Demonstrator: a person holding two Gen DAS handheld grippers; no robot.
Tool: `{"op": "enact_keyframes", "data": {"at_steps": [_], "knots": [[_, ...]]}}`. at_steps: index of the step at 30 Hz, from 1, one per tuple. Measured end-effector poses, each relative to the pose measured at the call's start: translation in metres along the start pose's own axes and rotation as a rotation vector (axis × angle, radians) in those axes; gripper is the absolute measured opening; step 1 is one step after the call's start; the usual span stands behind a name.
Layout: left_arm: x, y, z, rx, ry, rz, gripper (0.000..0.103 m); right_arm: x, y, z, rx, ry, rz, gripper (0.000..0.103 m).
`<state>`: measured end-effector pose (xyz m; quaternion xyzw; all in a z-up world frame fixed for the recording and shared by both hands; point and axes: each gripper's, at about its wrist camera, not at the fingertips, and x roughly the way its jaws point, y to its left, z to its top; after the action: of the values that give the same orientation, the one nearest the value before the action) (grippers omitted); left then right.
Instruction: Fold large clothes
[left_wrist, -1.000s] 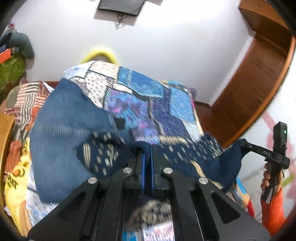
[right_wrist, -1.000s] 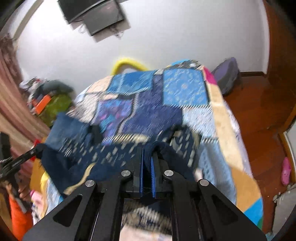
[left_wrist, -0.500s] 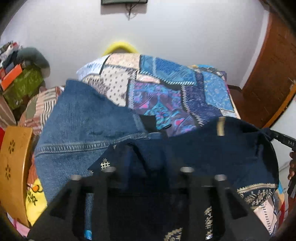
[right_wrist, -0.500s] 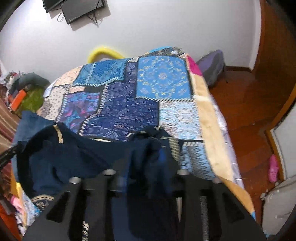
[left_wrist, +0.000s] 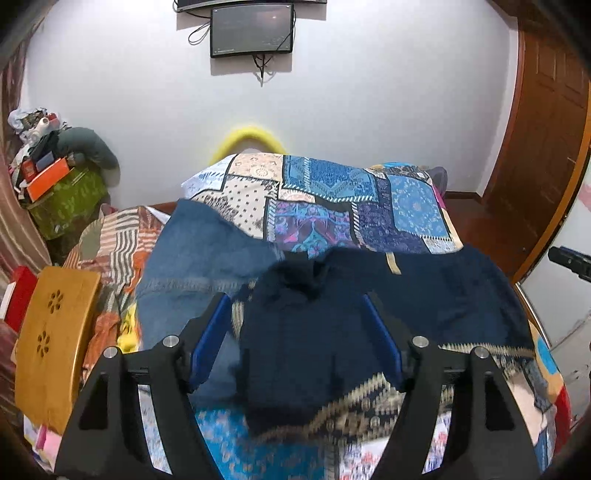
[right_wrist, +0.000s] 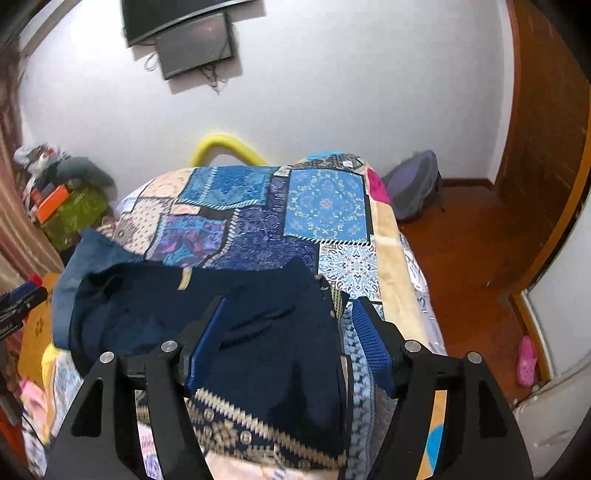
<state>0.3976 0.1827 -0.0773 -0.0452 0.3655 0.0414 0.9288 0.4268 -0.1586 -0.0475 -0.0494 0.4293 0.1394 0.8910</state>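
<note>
A dark navy garment (left_wrist: 369, 314) with a gold patterned hem lies doubled over on the patchwork bed cover (left_wrist: 332, 199). It overlaps a blue denim garment (left_wrist: 192, 258) to its left. My left gripper (left_wrist: 297, 321) hovers over the navy cloth. Its jaws are opening, and its blue pads (left_wrist: 212, 332) stand apart from the fabric. In the right wrist view the navy garment (right_wrist: 258, 332) lies below my right gripper (right_wrist: 290, 328). Those jaws are opening too, and the pads (right_wrist: 369, 339) press on nothing. The other gripper shows at the frame edge (left_wrist: 570, 260).
A yellow wooden stool (left_wrist: 55, 332) stands left of the bed, with striped cloths (left_wrist: 118, 240) beside it. A cluttered green box (left_wrist: 66, 199) sits in the left corner. A purple backpack (right_wrist: 413, 184) and a pink slipper (right_wrist: 526, 360) lie on the wooden floor at right.
Both grippers were shut on the navy garment and have let go. The cloth now lies folded over on the bed, and both grippers have drawn back and risen a little.
</note>
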Motion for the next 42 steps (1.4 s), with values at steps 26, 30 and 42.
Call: {"op": "enact_keyframes", "data": {"at_steps": [26,30,42], "knots": [[0.078,0.052,-0.188,-0.489,0.196,-0.237,0.092,0.03,0.048,-0.081,-0.126,0.149,0.034,0.074],[0.103,0.048,-0.193,-0.556,0.187,-0.351,0.092,0.042,0.046,-0.083,-0.106,0.164,0.045,0.074],[0.132,0.059,-0.17,-0.704,0.117,-0.458,0.092,0.074,0.049,-0.099,-0.124,0.241,0.03,0.074]]}}
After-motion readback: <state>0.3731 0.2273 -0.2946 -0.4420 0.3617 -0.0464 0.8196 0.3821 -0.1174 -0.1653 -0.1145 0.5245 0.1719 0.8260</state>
